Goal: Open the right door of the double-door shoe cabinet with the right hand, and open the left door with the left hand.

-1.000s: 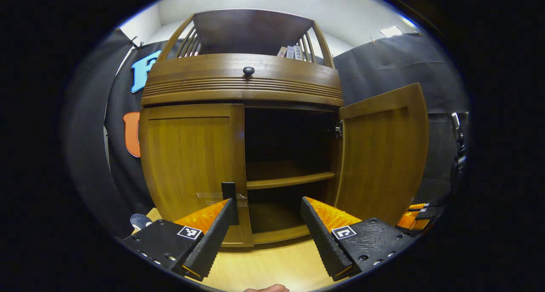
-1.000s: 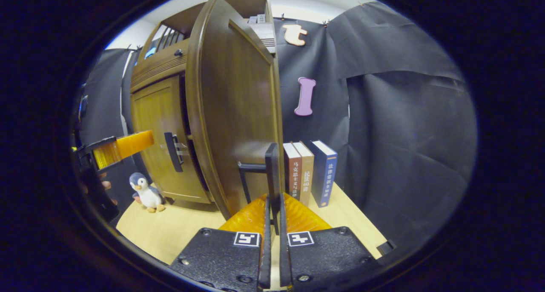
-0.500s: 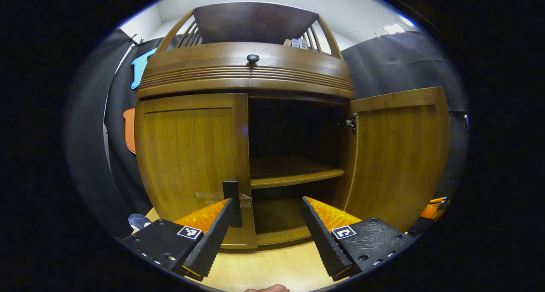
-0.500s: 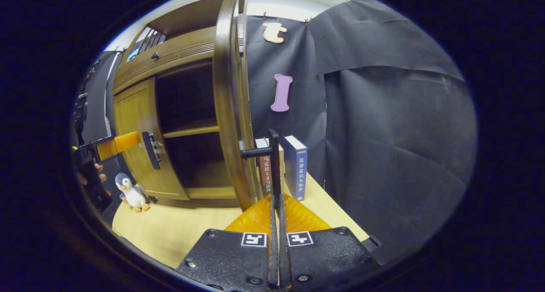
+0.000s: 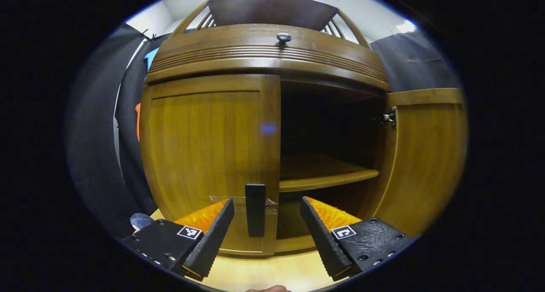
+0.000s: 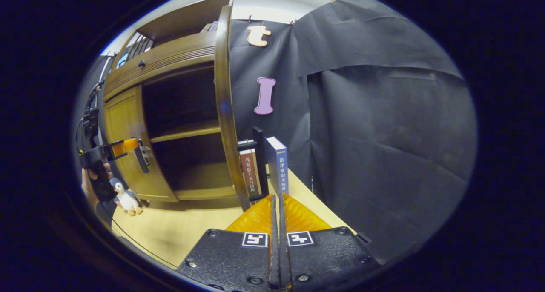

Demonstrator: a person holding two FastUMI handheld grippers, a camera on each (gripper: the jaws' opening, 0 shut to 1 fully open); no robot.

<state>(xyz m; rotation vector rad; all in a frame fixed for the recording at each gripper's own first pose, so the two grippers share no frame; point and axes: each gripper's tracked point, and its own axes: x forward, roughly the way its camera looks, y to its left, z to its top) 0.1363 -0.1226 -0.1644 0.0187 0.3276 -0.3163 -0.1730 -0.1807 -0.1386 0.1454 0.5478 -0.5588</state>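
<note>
Two wooden doors are fronting my cabinet (image 5: 264,53): right door (image 5: 421,156) swinging wide, left door (image 5: 204,156) sitting closed, bare shelf (image 5: 319,177) showing inside. I'm holding my left gripper (image 5: 266,224) spread around the bar handle (image 5: 255,209); my right gripper (image 6: 276,217) is staying pinched together by the books (image 6: 276,164).

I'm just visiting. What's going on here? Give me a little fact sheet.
Right door: swung open
Left door: closed
Left claw: open, lined up with the left door's handle
Right claw: shut, by the right door's handle; grip unclear
Inside: a shelf
Nearby: books, penguin toy
</note>
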